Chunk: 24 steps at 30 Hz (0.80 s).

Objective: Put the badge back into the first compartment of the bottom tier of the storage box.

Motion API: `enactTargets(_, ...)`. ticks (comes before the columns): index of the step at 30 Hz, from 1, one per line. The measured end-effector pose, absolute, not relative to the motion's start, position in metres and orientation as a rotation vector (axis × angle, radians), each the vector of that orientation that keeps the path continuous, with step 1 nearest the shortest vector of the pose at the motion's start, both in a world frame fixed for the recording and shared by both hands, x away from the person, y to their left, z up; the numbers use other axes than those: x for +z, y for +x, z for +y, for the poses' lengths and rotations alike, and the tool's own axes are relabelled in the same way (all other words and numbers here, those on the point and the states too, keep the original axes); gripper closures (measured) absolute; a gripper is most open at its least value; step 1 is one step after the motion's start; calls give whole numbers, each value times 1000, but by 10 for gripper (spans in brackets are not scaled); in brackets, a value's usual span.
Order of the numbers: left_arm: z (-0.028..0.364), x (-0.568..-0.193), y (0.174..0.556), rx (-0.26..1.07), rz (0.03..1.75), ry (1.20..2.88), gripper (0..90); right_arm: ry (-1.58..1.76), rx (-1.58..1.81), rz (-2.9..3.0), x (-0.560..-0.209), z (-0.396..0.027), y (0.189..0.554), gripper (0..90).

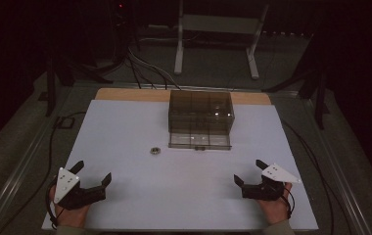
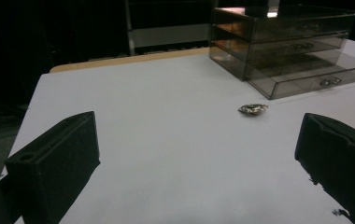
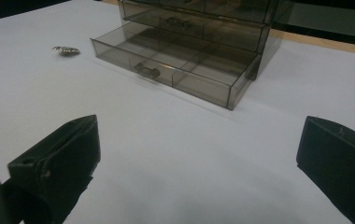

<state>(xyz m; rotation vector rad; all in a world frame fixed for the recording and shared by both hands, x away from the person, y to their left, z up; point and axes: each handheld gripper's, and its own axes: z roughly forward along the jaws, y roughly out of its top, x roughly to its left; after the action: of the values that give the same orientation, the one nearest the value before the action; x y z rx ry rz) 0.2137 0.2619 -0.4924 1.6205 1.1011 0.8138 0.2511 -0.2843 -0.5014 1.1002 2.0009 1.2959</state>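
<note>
1. The left gripper (image 1: pixel 94 172) rested at the near left of the white table (image 1: pixel 125 127), held in the person's left hand (image 1: pixel 69 215). Its jaws stood wide apart with nothing between them; the left gripper view showed bare table surface between the two black jaws.
2. The right gripper (image 1: pixel 249 171) rested at the near right of the table, held in the person's right hand (image 1: pixel 276 208). Its jaws were likewise spread wide and gripped nothing; the right gripper view confirmed bare table between them.
3. A small metallic ring-shaped item (image 1: pixel 155 151) lay flat on the table, between the grippers and the drawer unit and well apart from both grippers. It sat nearer the left gripper's side, just to the left of the pulled-out drawer. The left gripper view placed it ahead and right of centre (image 2: pixel 252 109); the right gripper view placed it at the upper left (image 3: pixel 66 50). Its exact type could not be determined.
4. A smoked transparent drawer unit (image 1: pixel 201 110) stood at the far centre of the table.
5. Its bottom drawer (image 1: pixel 199 140) was pulled out toward the person; the upper drawers were closed. The bottom drawer's compartments, visible in the right gripper view (image 3: pixel 175 60), appeared to hold nothing.
</note>
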Motion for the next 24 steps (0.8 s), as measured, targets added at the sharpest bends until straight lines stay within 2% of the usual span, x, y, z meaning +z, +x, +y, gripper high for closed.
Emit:
enactTargets(12,266,-491,215,783,1139,1576,8,1090,1288,2003,-501,-281,249,3)
enactTargets(24,264,-480,216,829,1108,1595,8,1101,1271,1985,-502,-281,249,3)
